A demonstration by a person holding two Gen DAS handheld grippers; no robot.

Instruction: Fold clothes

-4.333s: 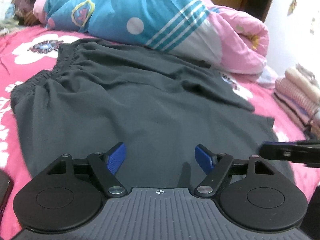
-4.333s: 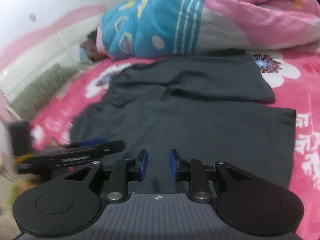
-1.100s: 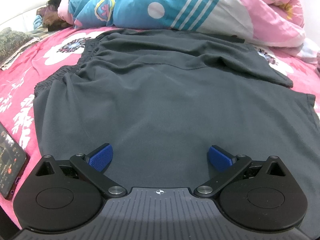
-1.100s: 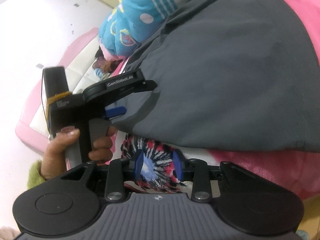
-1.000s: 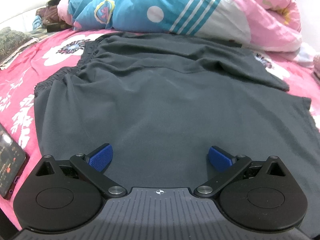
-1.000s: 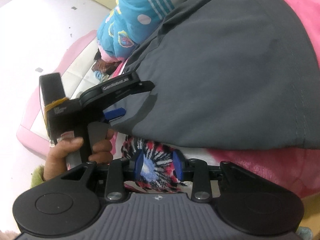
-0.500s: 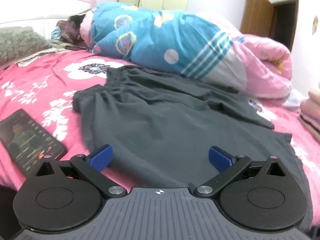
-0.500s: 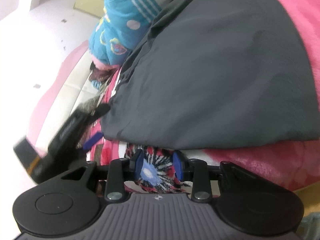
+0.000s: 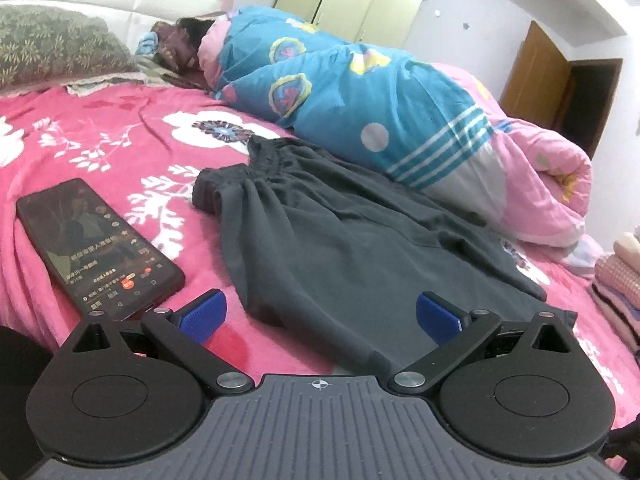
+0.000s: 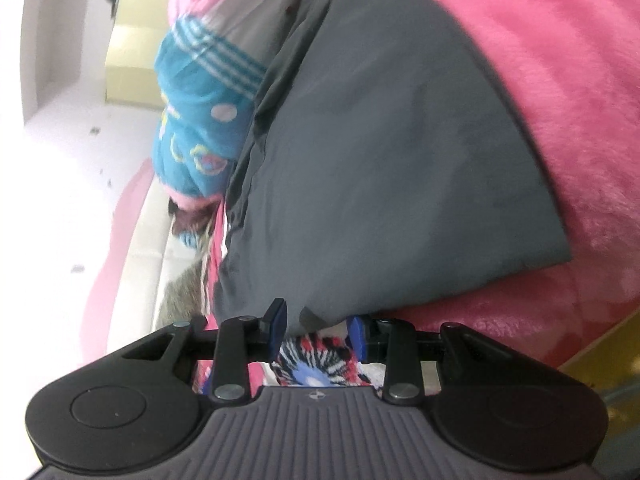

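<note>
The dark grey shorts lie spread flat on the pink flowered bedspread, their gathered waistband toward the pillow end and their far edge against the blue and pink quilt bundled along the back of the bed.

Only the left wrist view shows the whole bed upright: a phone with a lit screen lies on the bedspread just beside the shorts on the waistband side, a stack of folded clothes sits well apart from the shorts at the leg end, and a wardrobe and a wooden door stand beyond the quilt. The right wrist view, rolled onto its side, shows instead the shorts' leg hem close up, curving across the bedspread, with the quilt behind it.

The left gripper hovers low over the near edge of the shorts, tipped a little downward, its blue pads set wide apart with nothing between them. The right gripper is rolled sideways at the corner of the shorts, its fingers partly closed. A fold of the flowered bedspread and perhaps the shorts' corner sits between them, but I cannot tell whether the pads press on it.
</note>
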